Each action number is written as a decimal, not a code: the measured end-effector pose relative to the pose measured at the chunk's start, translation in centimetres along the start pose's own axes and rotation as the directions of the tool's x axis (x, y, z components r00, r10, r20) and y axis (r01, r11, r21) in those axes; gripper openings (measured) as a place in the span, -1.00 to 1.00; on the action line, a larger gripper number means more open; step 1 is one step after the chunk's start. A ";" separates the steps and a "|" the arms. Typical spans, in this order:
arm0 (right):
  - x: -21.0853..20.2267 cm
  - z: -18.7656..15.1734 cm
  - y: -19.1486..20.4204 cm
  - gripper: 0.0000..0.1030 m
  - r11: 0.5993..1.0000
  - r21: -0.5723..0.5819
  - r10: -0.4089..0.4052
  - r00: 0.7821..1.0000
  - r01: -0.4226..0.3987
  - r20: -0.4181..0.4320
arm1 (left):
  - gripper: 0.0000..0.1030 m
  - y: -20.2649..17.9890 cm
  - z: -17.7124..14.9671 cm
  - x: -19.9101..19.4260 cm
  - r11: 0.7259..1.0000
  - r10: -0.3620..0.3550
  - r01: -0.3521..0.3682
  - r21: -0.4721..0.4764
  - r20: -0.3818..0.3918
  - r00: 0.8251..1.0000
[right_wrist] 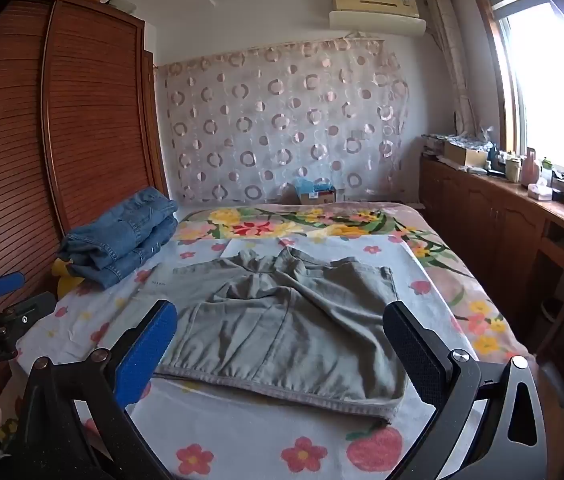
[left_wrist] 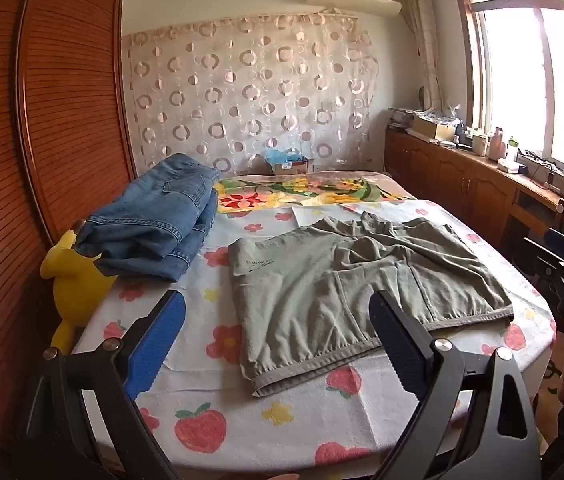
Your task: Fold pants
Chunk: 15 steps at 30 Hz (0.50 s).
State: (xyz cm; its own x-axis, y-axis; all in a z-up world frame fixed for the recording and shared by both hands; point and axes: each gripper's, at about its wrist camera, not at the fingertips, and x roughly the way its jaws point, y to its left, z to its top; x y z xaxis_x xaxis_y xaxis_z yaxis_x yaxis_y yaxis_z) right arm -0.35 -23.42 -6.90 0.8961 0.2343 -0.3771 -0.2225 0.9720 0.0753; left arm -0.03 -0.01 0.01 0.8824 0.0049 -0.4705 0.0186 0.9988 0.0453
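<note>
The grey-green pants (left_wrist: 362, 284) lie spread flat on the bed (left_wrist: 218, 396), at 12 o'clock of both grippers. The left gripper (left_wrist: 278, 344) and right gripper (right_wrist: 282, 344) hover wide and empty. Risk: a pinch that takes only one layer, or snags the fruit-print sheet (right_wrist: 242, 440), skews the fold; the bunched crotch at 12 o'clock may crease.

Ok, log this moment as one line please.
stage: pre-grasp | left gripper: open, empty | right gripper: open, empty | grey pants: spread flat on bed | folded jeans: set aside

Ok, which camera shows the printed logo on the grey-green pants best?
The left wrist view: the logo on the grey-green pants is nearer and its lettering visible, though unreadable. In the right wrist view it is only a faint smudge.
</note>
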 end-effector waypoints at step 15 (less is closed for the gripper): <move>0.0 -0.2 0.2 0.99 1.000 -0.014 -0.013 1.000 0.013 0.001 | 0.83 -0.1 0.0 0.0 1.000 -0.002 0.002 -0.004 -0.006 1.000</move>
State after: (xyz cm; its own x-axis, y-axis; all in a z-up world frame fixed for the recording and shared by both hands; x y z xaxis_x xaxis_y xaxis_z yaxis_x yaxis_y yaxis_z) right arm -0.44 -23.20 -7.07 0.8991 0.2218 -0.3775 -0.2162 0.9746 0.0577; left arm -0.04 -0.07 0.03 0.8794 0.0035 -0.4760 0.0184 0.9990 0.0413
